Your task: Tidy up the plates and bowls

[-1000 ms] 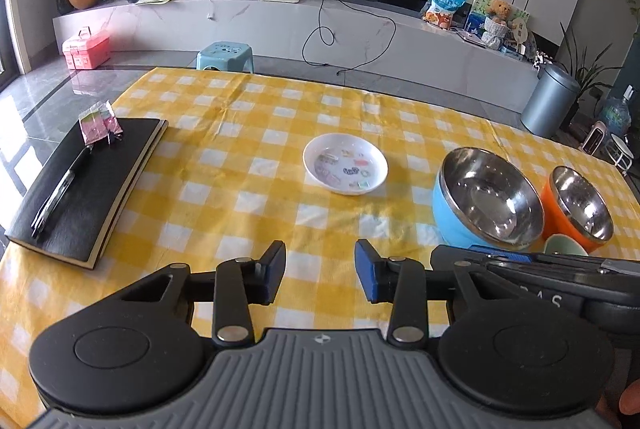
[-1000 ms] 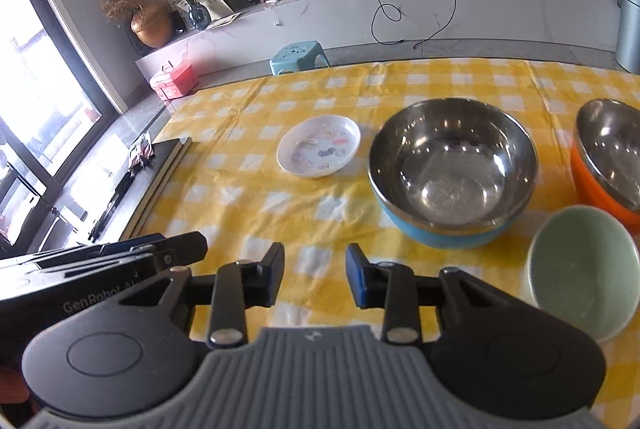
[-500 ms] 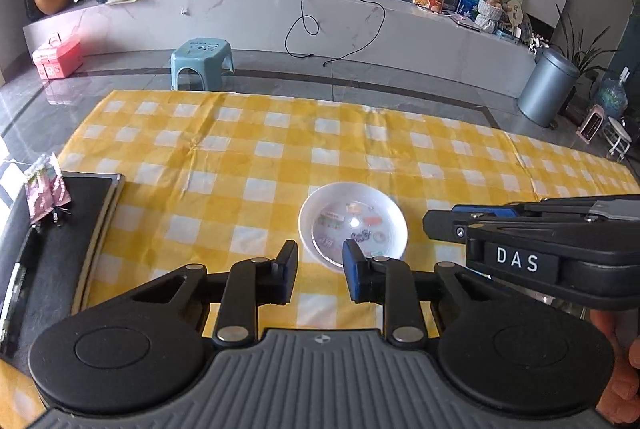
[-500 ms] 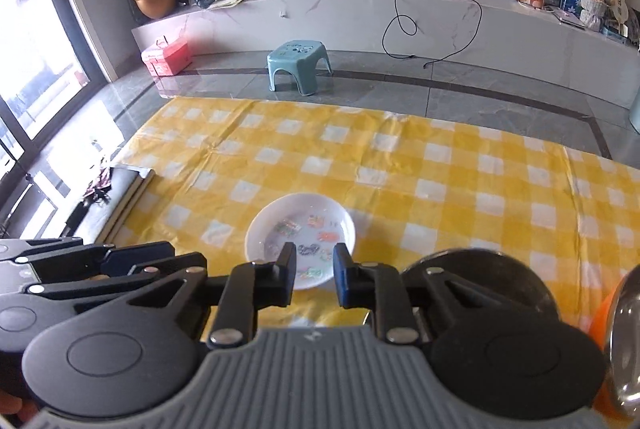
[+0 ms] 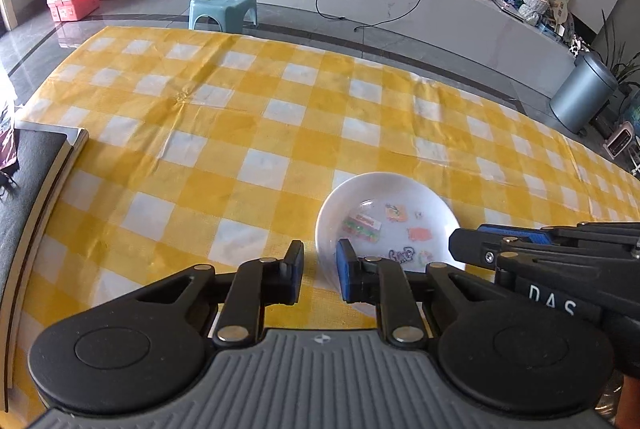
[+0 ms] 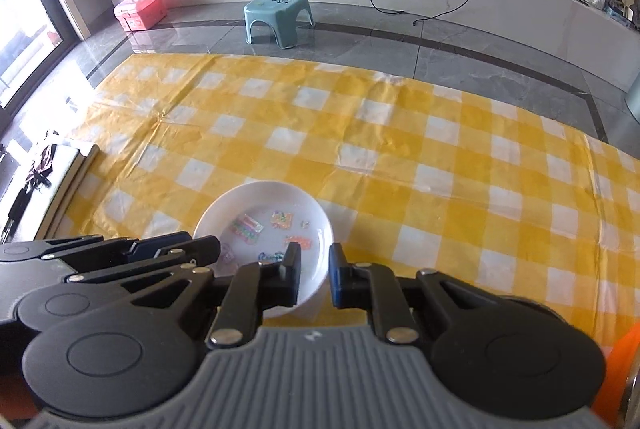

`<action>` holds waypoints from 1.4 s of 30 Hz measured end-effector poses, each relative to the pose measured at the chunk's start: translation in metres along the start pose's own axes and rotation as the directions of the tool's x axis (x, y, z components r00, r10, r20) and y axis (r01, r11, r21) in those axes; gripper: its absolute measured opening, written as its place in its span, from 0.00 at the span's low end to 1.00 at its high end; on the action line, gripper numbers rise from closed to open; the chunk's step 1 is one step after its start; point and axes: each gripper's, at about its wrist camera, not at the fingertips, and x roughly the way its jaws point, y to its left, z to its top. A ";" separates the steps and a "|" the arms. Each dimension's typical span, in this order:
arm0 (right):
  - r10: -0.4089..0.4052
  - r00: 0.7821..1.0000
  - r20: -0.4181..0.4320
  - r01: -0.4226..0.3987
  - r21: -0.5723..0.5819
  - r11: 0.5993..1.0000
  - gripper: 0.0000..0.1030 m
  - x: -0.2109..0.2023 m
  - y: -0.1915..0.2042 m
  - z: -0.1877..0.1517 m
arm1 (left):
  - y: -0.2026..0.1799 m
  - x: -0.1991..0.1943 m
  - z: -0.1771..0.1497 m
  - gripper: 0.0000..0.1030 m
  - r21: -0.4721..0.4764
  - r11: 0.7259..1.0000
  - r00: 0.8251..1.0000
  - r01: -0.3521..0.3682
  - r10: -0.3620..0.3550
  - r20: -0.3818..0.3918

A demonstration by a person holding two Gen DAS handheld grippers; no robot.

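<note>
1. Currently, white plate [image 6: 264, 229] lies flat on checkered tablecloth [image 6: 400, 133].
2. Right gripper [image 6: 311, 271] straddles its near rim, jaws narrowly parted, empty.
3. Left gripper [image 5: 319, 271] likewise: seat rim fully, then close.

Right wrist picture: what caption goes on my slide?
Open right gripper straddling the near rim of a small white picture-printed plate on the yellow checked tablecloth.

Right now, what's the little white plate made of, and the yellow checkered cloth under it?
The white plate looks like glazed ceramic, maybe melamine: smooth, glossy, soft light reflections, with colorful printed pictures inside. The yellow checkered cloth looks like thin plastic or coated fabric: it shows sharp creases and a slight sheen.
</note>
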 end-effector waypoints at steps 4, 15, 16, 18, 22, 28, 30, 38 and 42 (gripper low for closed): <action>-0.007 1.000 0.000 0.007 -0.015 1.000 0.12 0.003 0.002 0.000 | 0.000 -0.002 -0.002 0.05 0.003 1.000 1.000 0.010 -0.010 0.021; 0.040 0.999 -0.003 -0.040 -0.022 0.999 0.12 0.000 0.017 -0.006 | 0.028 -0.026 -0.011 0.03 0.015 1.000 1.000 -0.021 0.021 0.019; 0.048 0.999 -0.010 -0.048 -0.016 0.999 0.12 0.001 0.019 -0.008 | 0.032 -0.029 -0.014 0.03 0.004 1.000 1.000 -0.022 0.022 0.016; 0.057 0.998 -0.024 -0.057 -0.003 0.998 0.12 0.003 0.024 -0.012 | 0.040 -0.035 -0.019 0.03 -0.008 1.000 1.000 -0.021 0.022 0.015; 0.076 0.996 -0.051 -0.076 -0.003 0.997 0.12 0.009 0.035 -0.020 | 0.051 -0.039 -0.028 0.04 -0.027 1.000 1.000 -0.016 0.016 0.005; 0.137 0.987 -0.087 -0.127 0.110 0.986 0.03 0.016 0.033 -0.028 | 0.057 -0.041 -0.033 0.04 -0.058 0.998 1.000 -0.003 0.004 0.008; 0.140 0.986 -0.085 -0.130 0.118 0.985 0.01 0.014 0.034 -0.029 | 0.057 -0.044 -0.035 0.04 -0.062 0.998 1.000 -0.005 0.006 0.009; 0.180 0.983 -0.042 -0.172 0.146 0.974 0.00 -0.021 0.032 -0.046 | 0.049 -0.084 -0.051 0.04 -0.084 0.996 1.000 -0.009 0.011 0.027; 0.196 0.980 0.013 -0.196 0.132 0.972 0.00 -0.057 0.030 -0.069 | 0.042 -0.113 -0.071 0.04 -0.113 0.994 0.999 0.001 0.003 0.038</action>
